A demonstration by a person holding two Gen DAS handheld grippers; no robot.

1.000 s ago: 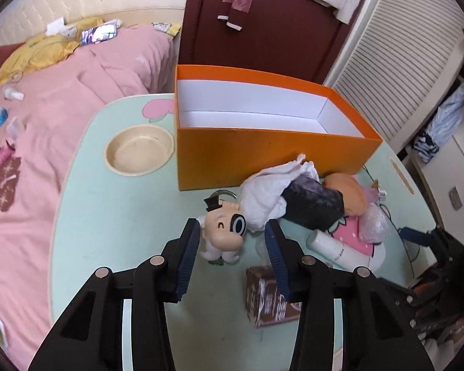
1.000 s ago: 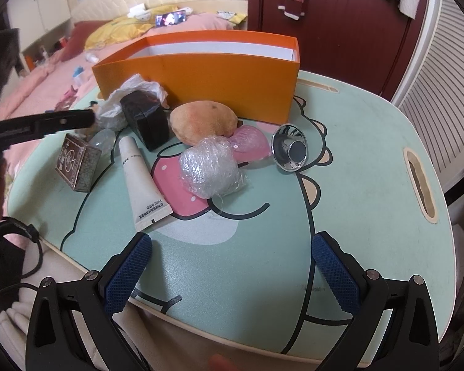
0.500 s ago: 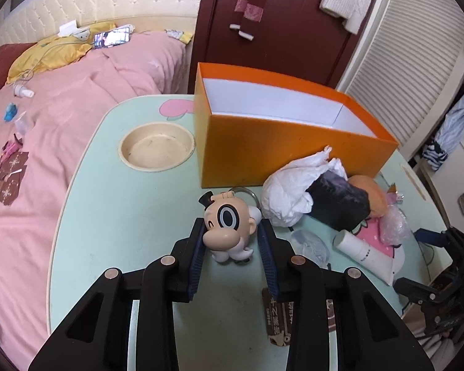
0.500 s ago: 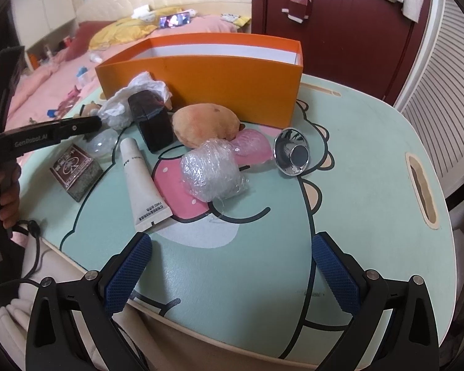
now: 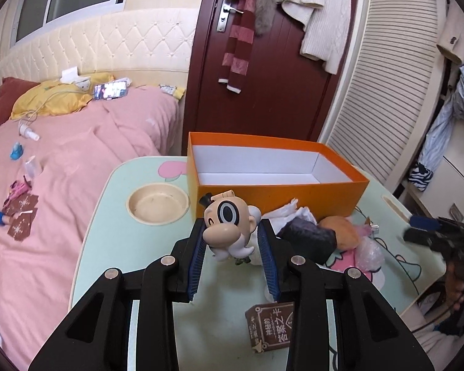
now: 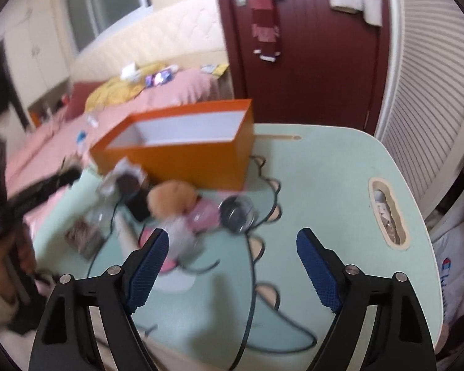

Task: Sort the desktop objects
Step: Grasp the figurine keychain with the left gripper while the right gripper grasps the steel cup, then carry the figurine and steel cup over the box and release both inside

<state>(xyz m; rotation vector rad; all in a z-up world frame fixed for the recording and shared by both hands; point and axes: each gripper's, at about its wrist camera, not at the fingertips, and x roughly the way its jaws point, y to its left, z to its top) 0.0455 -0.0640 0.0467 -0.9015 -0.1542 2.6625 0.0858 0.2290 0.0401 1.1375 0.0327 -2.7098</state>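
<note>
The left gripper (image 5: 232,241) was clamped on a cartoon figurine (image 5: 229,225), its blue pads (image 5: 198,258) pressing both sides, held above the desk (image 5: 108,247) in front of the orange box (image 5: 278,198). The figurine had a cream bald head, 1 big black-ringed eye, a bulbous nose, a white moustache and a tiny black top hat. Below the jaws lay a brown card box (image 5: 270,324) printed with Chinese characters. A round cream bowl (image 5: 157,204) sat by the desk's left edge, beside the box. A black pouch (image 5: 309,238), white tissue (image 5: 290,210) and a peach (image 5: 340,232) crowded the box's near wall. The right gripper (image 6: 232,256) hovered with jaws wide apart, holding nothing, over the blurred clutter near a shiny metal cup (image 6: 236,213).
</note>
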